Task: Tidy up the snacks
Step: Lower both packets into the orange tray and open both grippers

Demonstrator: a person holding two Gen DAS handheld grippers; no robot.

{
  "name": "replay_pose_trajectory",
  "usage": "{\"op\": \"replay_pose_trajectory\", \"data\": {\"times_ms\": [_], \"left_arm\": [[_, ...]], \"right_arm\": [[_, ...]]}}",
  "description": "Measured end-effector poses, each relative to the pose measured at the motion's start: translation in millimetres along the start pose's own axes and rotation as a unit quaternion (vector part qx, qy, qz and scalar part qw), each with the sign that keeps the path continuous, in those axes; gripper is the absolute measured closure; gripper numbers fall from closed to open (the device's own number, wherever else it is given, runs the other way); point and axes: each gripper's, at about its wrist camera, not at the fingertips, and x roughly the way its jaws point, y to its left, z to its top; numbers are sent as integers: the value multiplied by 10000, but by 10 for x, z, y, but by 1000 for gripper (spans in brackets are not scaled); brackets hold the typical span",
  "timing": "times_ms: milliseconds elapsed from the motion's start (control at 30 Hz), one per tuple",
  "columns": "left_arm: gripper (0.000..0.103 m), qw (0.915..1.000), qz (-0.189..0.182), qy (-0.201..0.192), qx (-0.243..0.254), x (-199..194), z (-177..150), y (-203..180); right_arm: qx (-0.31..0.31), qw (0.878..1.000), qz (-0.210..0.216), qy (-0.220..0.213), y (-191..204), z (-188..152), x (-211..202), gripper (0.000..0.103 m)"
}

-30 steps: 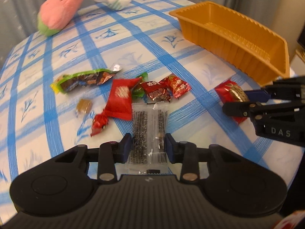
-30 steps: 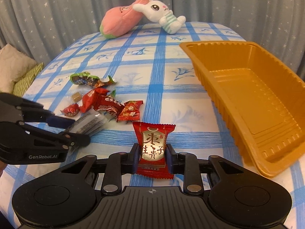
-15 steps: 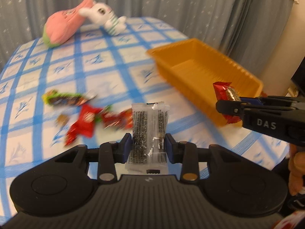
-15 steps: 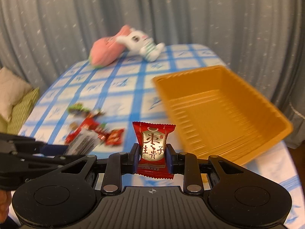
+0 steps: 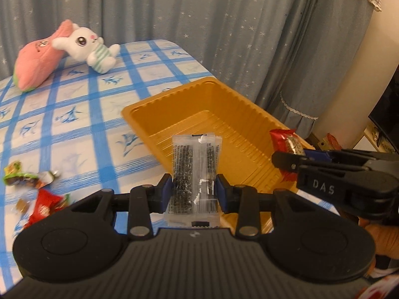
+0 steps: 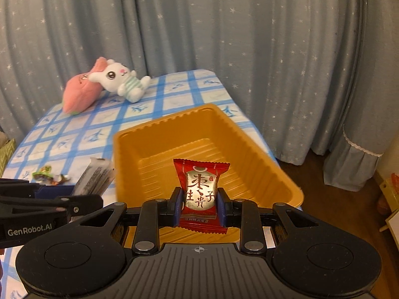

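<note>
My left gripper is shut on a clear packet with black filling and holds it in the air at the near edge of the orange tray. My right gripper is shut on a red candy packet with a silver label, held above the near end of the orange tray, whose inside is bare. Each gripper shows in the other's view: the right one to the right, the left one to the left. Loose snacks lie on the checked cloth at the left.
A pink plush and a white bunny plush lie at the table's far end. Blue starred curtains hang behind. The table's right edge drops to a wooden floor. More snacks lie left of the tray.
Both grippers have lifted off the cloth with their packets and swung right toward the orange tray, which now sits straight ahead. The loose snack pile has slid to the left edge.
</note>
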Motion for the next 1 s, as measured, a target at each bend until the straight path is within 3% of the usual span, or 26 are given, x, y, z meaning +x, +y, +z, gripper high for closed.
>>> {"op": "replay_pose_trajectory", "data": {"times_ms": [400, 1000], "left_arm": [[66, 9998, -179, -7, -5, 212, 95, -99], [62, 9993, 235, -145, -239, -111, -71, 263]], "right_arm": [[175, 9998, -82, 76, -262, 45, 154, 74], [118, 9998, 136, 88, -55, 81, 221, 74]]}}
